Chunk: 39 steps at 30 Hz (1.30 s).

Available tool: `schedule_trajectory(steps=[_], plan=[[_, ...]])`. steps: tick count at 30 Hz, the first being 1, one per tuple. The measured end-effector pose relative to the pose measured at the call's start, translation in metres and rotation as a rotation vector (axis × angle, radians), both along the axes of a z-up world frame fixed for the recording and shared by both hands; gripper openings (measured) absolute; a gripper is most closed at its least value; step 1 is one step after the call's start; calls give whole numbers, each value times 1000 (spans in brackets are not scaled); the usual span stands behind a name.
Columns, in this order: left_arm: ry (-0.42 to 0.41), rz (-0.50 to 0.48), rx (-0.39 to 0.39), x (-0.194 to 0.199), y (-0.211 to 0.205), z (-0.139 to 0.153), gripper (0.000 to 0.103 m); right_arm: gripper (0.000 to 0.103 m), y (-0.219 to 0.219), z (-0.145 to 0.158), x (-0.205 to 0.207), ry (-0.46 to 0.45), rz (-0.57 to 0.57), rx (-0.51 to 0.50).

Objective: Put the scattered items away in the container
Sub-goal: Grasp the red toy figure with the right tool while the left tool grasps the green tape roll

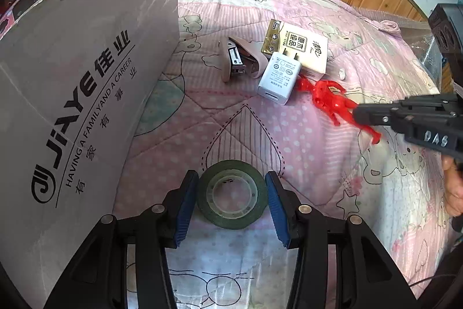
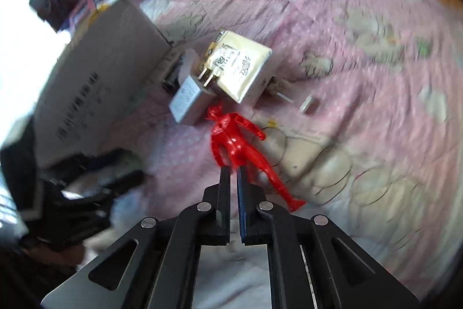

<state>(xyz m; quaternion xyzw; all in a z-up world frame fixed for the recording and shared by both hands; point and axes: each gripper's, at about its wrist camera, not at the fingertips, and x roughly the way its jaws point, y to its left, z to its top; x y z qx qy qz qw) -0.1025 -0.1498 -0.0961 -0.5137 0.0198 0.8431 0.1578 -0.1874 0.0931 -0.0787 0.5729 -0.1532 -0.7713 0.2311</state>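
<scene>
Blue-padded fingers [image 1: 185, 207] of the left gripper [image 1: 231, 193] are seen nearest the left wrist camera, spread wide on either side of a roll of dark green tape [image 1: 231, 194] that lies flat on the pink quilted bedspread [image 1: 303, 141]. Small gaps are visible between the pads and the roll, so the roll is flanked but not clamped. To the left, a large grey cardboard box [image 1: 72, 94] printed with "JiAYE" is stood on the bedspread.

Further back, a pink stapler [image 1: 240, 60] is seen lying beside a white USB charger plug [image 1: 279, 77], whose prongs rest against a white and gold tissue pack [image 1: 298, 47]. Just right of the charger, a red plastic figure [image 1: 330, 97] is stretched out on the quilt.

In the right wrist view, which is blurred, the right gripper [image 2: 233, 175] is shown with its fingers drawn almost together over the legs of the red plastic figure [image 2: 231, 138]; whether a leg is actually pinched cannot be told.
</scene>
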Motion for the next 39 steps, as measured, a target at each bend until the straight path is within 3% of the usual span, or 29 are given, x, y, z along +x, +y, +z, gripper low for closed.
schedule_trajectory(steps=[2,4,6,9,13,15,16,17,18,21,22,23,24,26,28,32,34,36,38,39], plan=[[-4,-1,2,4,-2,1,49,7,20,-12,3,-80,-93,-85],[-2,-1,-3,7,-2,0,49,0,29,-17,7,-76,-131,-37],[0,-1,-5,10,-1,0,49,5,28,-10,9,-38,-120,-3],[4,-5,-14,16,-2,1,48,38,4,8,14,81,-16,132],[10,-5,-20,22,2,0,49,36,-33,0,26,225,119,427],[15,-6,-26,25,2,0,49,34,-36,-13,26,233,154,522],[17,-5,-29,26,1,0,49,20,-33,-14,25,221,149,489],[17,-5,-30,27,1,0,49,13,-26,-11,22,177,121,421],[16,-5,-29,28,0,1,49,8,-16,-6,17,112,75,290],[8,0,-23,31,-4,2,49,8,30,-6,15,-121,-108,-391],[6,3,-20,32,-5,3,49,15,45,-17,17,-181,-173,-495],[6,4,-20,33,-6,3,49,23,60,-32,20,-235,-245,-526],[9,4,-24,35,-6,3,49,42,74,-46,25,-284,-316,-505],[13,2,-30,37,-5,3,49,34,92,-61,28,-312,-380,-434],[12,3,-26,40,-6,4,49,36,88,-54,29,-284,-347,-385],[15,10,-7,45,-12,5,49,42,33,-8,26,-52,-120,-138],[23,3,-11,49,-13,5,49,47,1,-2,27,38,-10,-22],[35,-11,-21,53,-12,5,49,49,-32,-9,28,118,70,165],[47,-20,-28,57,-12,5,53,48,-59,-19,32,201,152,362],[55,-26,-36,59,-11,5,53,35,-67,-20,35,232,179,422]])
